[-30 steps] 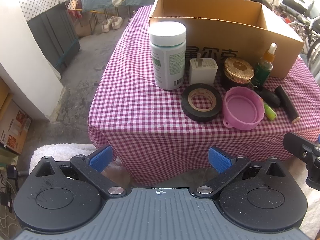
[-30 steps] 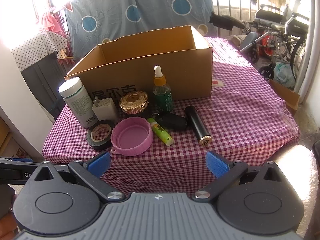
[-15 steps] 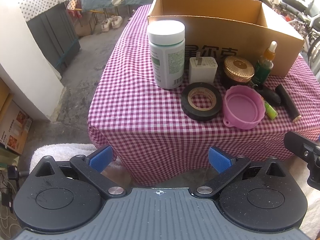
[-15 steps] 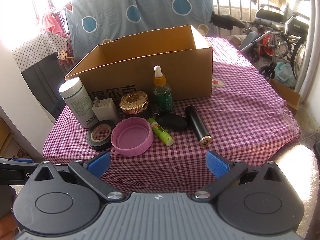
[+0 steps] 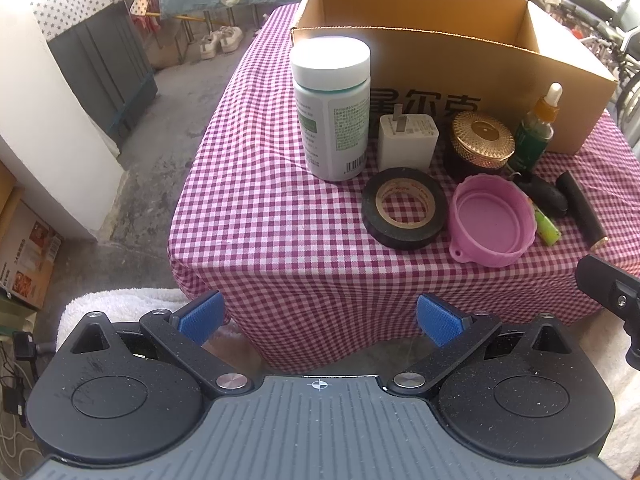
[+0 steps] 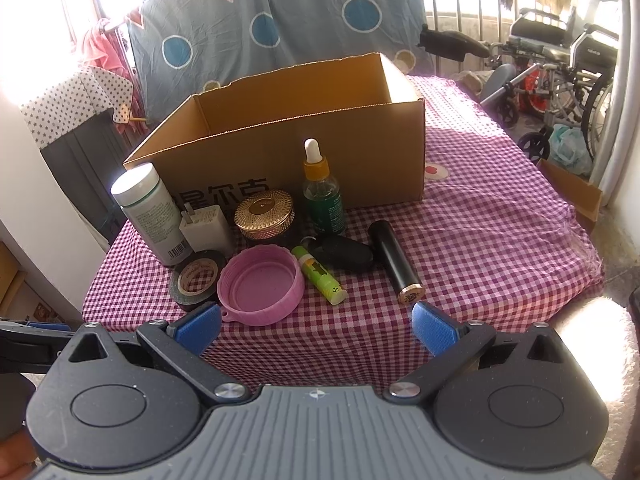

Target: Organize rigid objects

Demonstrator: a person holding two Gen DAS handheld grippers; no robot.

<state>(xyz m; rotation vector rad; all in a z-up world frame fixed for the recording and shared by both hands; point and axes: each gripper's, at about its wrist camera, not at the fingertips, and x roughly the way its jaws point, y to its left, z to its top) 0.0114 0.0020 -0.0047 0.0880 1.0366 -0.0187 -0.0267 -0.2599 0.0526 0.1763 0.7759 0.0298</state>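
An open cardboard box [image 5: 460, 68] [image 6: 360, 152] stands on a table with a checked cloth. In front of it are a white pill bottle [image 5: 332, 108] [image 6: 150, 212], a white charger plug [image 5: 408, 142] [image 6: 206, 230], a gold-lidded jar [image 5: 482, 140] [image 6: 265, 214], a green dropper bottle [image 5: 534, 136] [image 6: 322, 194], a black tape roll [image 5: 403, 208] [image 6: 196, 276], a pink lid [image 5: 492, 224] [image 6: 260, 284], a green tube [image 6: 319, 274], a black pouch [image 6: 344, 256] and a black cylinder [image 6: 394, 264]. My left gripper [image 5: 320, 318] and right gripper [image 6: 316, 328] are open and empty, short of the table's front edge.
Concrete floor and a grey cabinet [image 5: 104, 60] lie left of the table. A wheelchair [image 6: 560, 68] and a cardboard flap [image 6: 572, 196] stand at the right. A white fluffy rug [image 5: 120, 300] lies below the grippers. The right gripper's edge [image 5: 608, 288] shows in the left wrist view.
Both grippers have edged slightly closer to the table; the objects appear a little larger. Nothing on the table has moved.
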